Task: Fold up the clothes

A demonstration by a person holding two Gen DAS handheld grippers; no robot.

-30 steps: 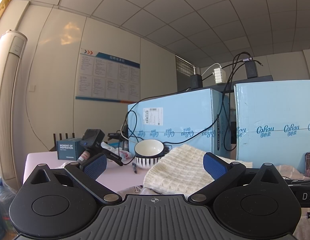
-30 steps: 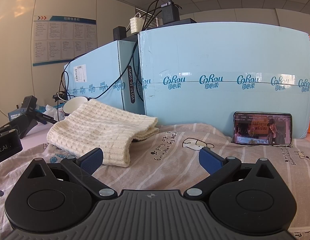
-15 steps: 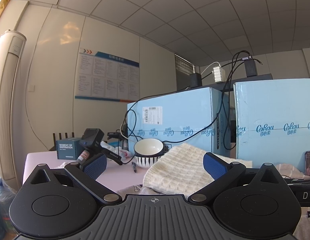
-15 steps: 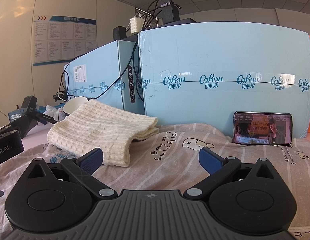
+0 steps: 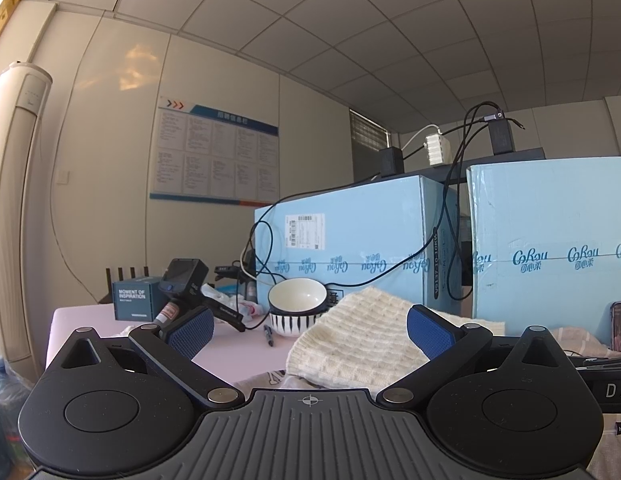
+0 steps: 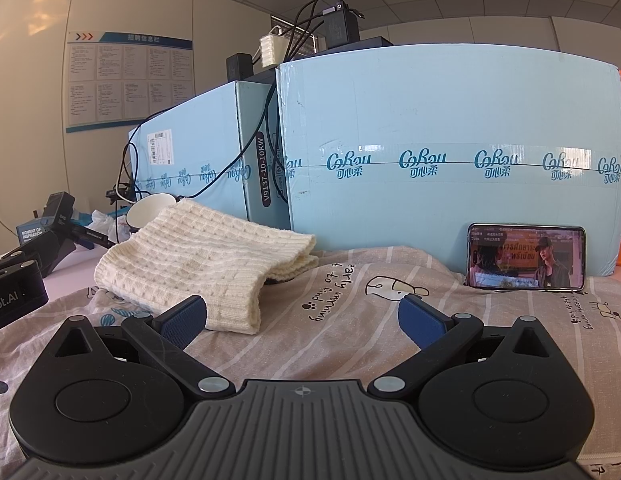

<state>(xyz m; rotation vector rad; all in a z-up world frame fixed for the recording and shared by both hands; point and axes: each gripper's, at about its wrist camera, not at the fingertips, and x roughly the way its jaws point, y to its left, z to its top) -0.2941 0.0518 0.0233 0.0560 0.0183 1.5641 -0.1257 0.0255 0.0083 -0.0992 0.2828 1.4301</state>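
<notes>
A: Sweater (image 6: 198,256) first: where do you see it?

B: Your cream knit sweater lies folded on the striped printed cloth (image 6: 350,320), its near cuff just ahead of your right gripper (image 6: 302,318) and a little to the left. Its far end sits close to the 2 pale blue boxes (image 6: 450,128).

A: And the right jaws?

B: Spread wide, both blue pads (image 6: 182,316) apart with only cloth showing between them. You hold nothing there.

A: The left side?

B: Your left gripper (image 5: 308,330) is also spread wide and grips nothing. From that camera the sweater (image 5: 358,340) shows between the fingers, ahead of them; I cannot tell whether the right-hand pad touches it.

A: What else is around?

B: A striped bowl (image 5: 296,308) stands just behind the sweater on the pink table (image 5: 238,348), with a pen (image 5: 269,334) beside it. A phone (image 6: 526,258) leans against the nearer blue box, screen lit. A small dark box (image 5: 135,298) sits farther left, and black cables (image 5: 450,216) hang over the boxes.
</notes>
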